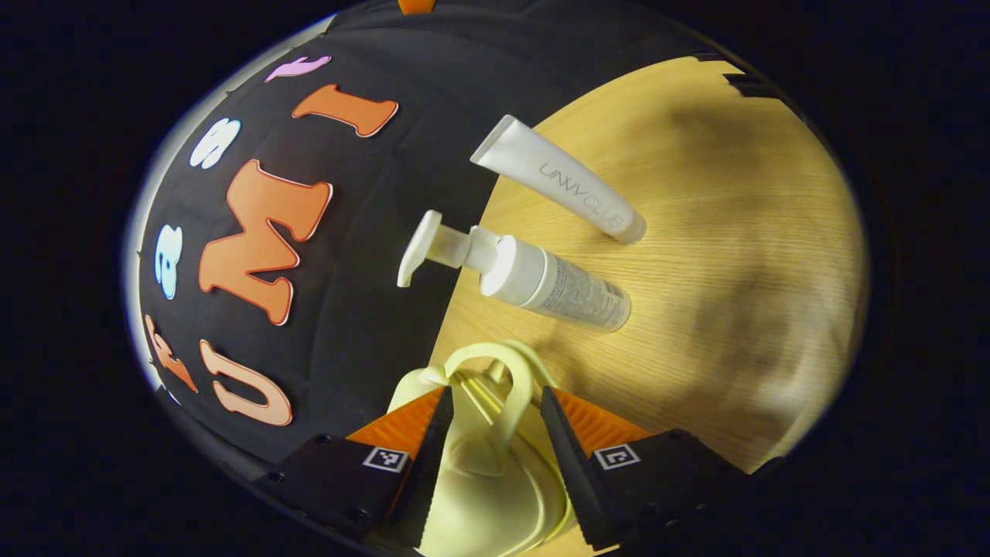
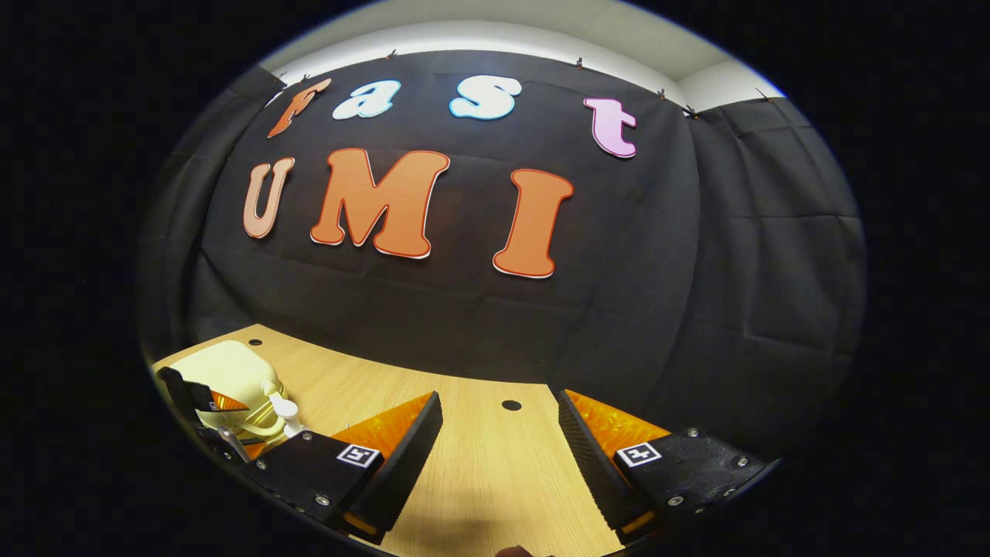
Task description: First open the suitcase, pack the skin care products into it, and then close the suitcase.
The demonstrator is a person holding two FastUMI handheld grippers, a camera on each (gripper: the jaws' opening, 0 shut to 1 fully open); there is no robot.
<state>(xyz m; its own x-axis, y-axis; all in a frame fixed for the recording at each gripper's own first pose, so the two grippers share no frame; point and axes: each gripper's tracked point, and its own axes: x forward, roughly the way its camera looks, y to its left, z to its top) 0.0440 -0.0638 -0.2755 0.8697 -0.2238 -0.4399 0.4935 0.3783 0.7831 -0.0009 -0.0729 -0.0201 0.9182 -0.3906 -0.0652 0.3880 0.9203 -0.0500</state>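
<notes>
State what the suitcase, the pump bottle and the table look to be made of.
Suitcase: pale yellow moulded hard plastic, smooth with a soft sheen, by its rounded handle. Pump bottle: white plastic, matt-looking, printed body. Table: light wood or wood-look laminate, going by the fine grain lines; which one is unclear.

A wooden table (image 2: 495,472) with a small dark hole (image 2: 511,404).
</notes>
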